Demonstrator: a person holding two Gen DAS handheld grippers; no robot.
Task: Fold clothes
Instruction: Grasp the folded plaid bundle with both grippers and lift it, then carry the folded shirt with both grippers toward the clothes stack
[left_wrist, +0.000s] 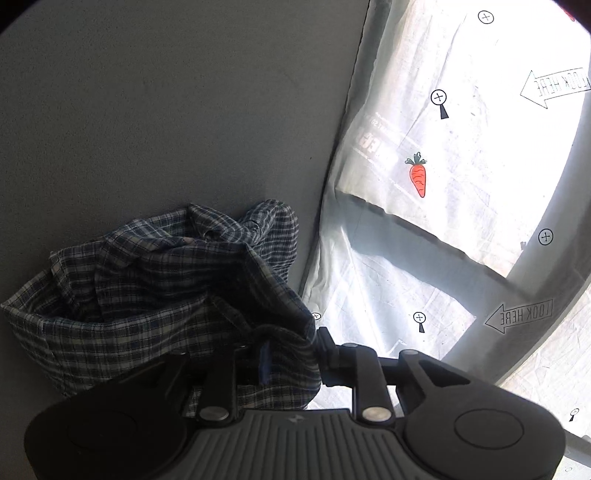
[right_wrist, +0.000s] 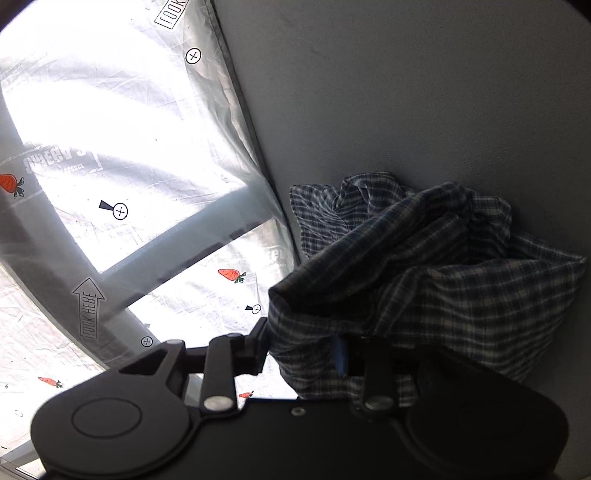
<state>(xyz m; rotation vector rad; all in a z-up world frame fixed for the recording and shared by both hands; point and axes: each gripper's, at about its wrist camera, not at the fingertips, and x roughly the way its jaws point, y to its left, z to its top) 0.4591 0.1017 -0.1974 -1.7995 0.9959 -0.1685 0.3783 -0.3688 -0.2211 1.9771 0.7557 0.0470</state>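
Both grippers (left_wrist: 284, 354) (right_wrist: 306, 350) we hold part-open around the shirt (left_wrist: 147, 280), whose loose cloth could slip and spoil our fold.

A plain grey table (left_wrist: 166, 110) is carrying the load, stretching ahead of both hand-held grippers. A crumpled blue-and-white plaid shirt (left_wrist: 147, 288) is lying bunched on it, reaching back to the grippers' fingers. Beside the table, to the right of the left gripper and left of the right one, a white printed sheet (left_wrist: 443, 147) with carrots and arrows is lying in bright sunlight.
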